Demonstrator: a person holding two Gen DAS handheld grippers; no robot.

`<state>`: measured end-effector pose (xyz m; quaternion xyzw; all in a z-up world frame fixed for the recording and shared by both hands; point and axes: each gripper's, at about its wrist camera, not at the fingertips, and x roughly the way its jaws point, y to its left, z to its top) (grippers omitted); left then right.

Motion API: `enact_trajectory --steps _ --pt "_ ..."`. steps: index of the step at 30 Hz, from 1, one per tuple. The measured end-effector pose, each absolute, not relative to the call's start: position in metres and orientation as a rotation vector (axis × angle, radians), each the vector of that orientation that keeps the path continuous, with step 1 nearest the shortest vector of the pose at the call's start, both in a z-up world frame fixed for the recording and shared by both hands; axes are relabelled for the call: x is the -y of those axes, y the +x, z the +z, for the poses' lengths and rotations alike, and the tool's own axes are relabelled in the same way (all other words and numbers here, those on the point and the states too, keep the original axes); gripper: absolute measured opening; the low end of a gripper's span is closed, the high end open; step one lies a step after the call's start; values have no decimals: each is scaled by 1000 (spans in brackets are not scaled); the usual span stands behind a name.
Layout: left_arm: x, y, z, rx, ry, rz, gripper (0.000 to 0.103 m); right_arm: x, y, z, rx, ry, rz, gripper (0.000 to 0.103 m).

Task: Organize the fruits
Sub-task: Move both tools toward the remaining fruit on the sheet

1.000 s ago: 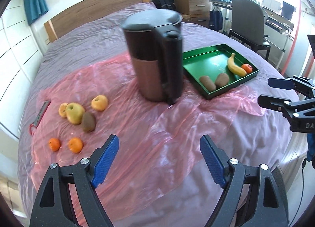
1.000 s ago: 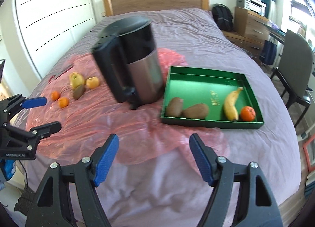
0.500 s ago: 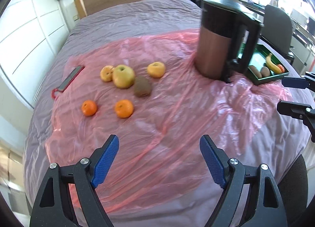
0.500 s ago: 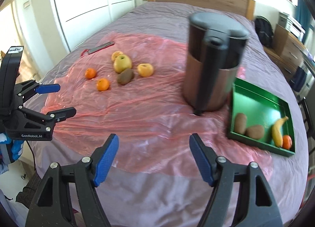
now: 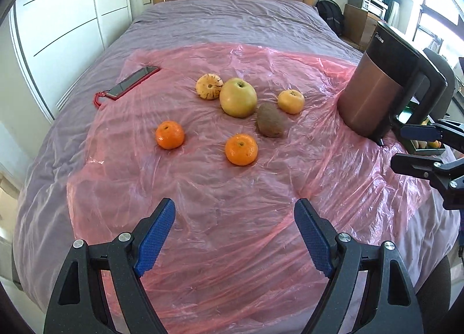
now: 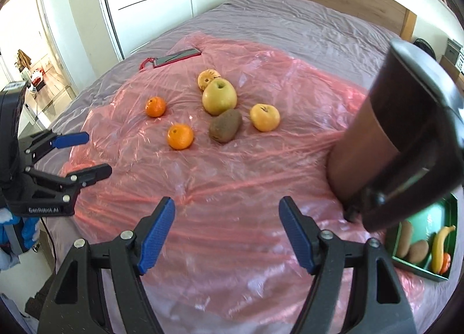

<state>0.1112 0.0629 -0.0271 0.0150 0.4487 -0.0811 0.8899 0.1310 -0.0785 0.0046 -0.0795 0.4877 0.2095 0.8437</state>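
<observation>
Left tongs (image 5: 234,234) and right tongs (image 6: 227,232), each with jaws apart and holding nothing, hover above the pink plastic sheet (image 5: 232,189) spread over the bed (image 5: 226,18). Ahead of both tongs lies a loose cluster of fruit: a large yellow-green apple (image 5: 238,97), touching a small striped yellow fruit (image 5: 209,86) behind it; a brown kiwi (image 5: 270,124) just beside the apple; a yellow-orange fruit (image 5: 291,101) near the kiwi; and two mandarins, one nearer the tongs (image 5: 241,149), the other farther left (image 5: 170,134). To the right of the tongs stands a copper-and-black kettle (image 5: 380,93). Beyond it, at the right tongs' far right, a green tray (image 6: 443,218) holds two kiwis (image 6: 411,244), a banana (image 6: 440,247) and a mandarin (image 6: 445,262). A red-cased phone (image 5: 132,82) lies ahead-left, at the sheet's edge.
</observation>
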Motion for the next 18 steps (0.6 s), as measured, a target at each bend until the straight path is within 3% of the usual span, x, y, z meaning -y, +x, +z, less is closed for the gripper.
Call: enact_trajectory --steps 18 --pt "-52 196 -76 -989 58 -231 80 18 254 -67 -1109 -27 462 101"
